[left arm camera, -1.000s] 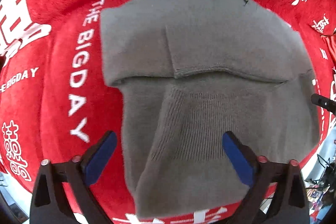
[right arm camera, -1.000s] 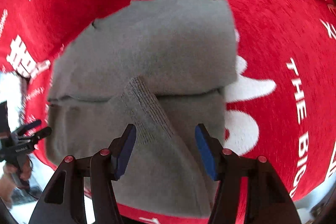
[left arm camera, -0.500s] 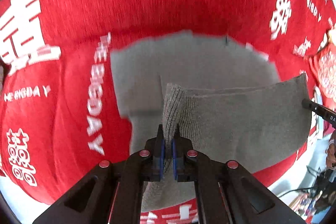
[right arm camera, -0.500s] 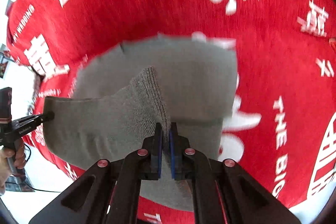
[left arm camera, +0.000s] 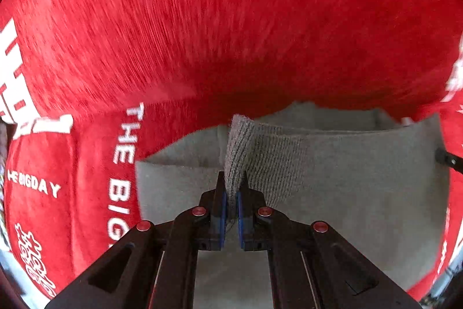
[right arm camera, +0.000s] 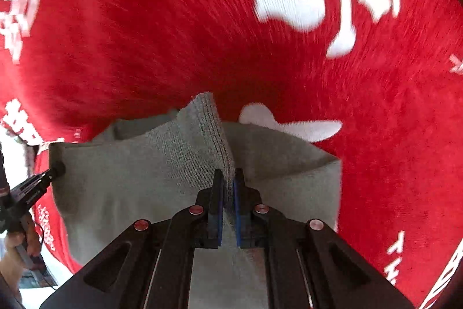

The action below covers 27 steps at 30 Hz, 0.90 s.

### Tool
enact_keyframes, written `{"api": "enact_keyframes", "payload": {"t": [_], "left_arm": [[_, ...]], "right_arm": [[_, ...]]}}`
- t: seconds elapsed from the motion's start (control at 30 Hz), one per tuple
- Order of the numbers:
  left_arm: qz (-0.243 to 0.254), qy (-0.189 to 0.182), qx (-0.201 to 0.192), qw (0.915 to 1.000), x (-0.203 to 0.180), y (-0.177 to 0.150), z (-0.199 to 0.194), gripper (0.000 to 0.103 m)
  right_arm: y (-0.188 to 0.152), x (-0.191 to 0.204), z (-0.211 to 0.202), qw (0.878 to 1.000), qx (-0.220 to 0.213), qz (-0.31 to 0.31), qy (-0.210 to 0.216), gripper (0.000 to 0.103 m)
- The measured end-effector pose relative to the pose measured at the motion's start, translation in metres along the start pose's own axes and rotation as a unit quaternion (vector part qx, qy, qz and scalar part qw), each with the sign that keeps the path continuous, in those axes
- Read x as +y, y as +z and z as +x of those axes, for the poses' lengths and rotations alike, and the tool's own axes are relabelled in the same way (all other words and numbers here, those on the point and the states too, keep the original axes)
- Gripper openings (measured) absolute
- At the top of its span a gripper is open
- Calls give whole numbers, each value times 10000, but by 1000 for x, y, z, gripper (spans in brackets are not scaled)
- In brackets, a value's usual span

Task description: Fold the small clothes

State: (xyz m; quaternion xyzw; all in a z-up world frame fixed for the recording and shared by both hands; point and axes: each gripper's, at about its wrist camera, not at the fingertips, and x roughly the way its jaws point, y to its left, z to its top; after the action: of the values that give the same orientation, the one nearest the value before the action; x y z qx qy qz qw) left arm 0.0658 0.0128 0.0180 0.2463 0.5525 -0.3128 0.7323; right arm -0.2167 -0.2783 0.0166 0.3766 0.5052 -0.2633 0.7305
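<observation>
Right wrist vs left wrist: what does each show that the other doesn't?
Right wrist only: a hand gripping the left gripper's handle at the frame's left edge, and the right gripper shut on the grey knit garment. Left wrist only: "THE BIG DAY" lettering on the red cloth, and the left gripper shut on the ribbed hem. Both: the garment lifted, folding over itself.

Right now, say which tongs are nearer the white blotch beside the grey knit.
Right. The right tongs pinch the knit hem close beside the blotch; the left tongs grip its far corner.
</observation>
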Motion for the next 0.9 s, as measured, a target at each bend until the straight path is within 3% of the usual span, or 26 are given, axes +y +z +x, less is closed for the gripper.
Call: {"api": "enact_keyframes", "payload": {"t": [0.2, 0.27, 0.3, 0.33, 0.4, 0.53, 0.73, 0.9], "left_arm": [[-13, 276, 231, 9993, 0, 3, 31, 8], [-67, 497, 276, 9984, 3, 7, 34, 27], [-104, 691, 266, 9972, 6, 9, 33, 48], [-151, 881, 244, 9957, 10, 10, 31, 57], [-267, 966, 291, 9945, 22, 12, 25, 57], [-313, 827, 454, 9950, 35, -1, 2, 57], [-370, 642, 788, 9941, 36, -65, -15, 57], [-564, 536, 1054, 9914, 45, -101, -1, 59]], "right_arm": [[-1, -21, 31, 9991, 182, 368, 129, 7], [0, -24, 28, 9992, 179, 369, 37, 11], [1, -27, 26, 9991, 165, 393, -77, 12], [2, -30, 24, 9987, 159, 444, -172, 12], [3, -41, 16, 9970, 176, 627, -423, 12], [-3, -53, -4, 9966, 125, 808, -121, 12], [-58, -30, -32, 9976, 219, 570, 321, 16], [-101, -2, -27, 9985, 457, 234, 168, 16]]}}
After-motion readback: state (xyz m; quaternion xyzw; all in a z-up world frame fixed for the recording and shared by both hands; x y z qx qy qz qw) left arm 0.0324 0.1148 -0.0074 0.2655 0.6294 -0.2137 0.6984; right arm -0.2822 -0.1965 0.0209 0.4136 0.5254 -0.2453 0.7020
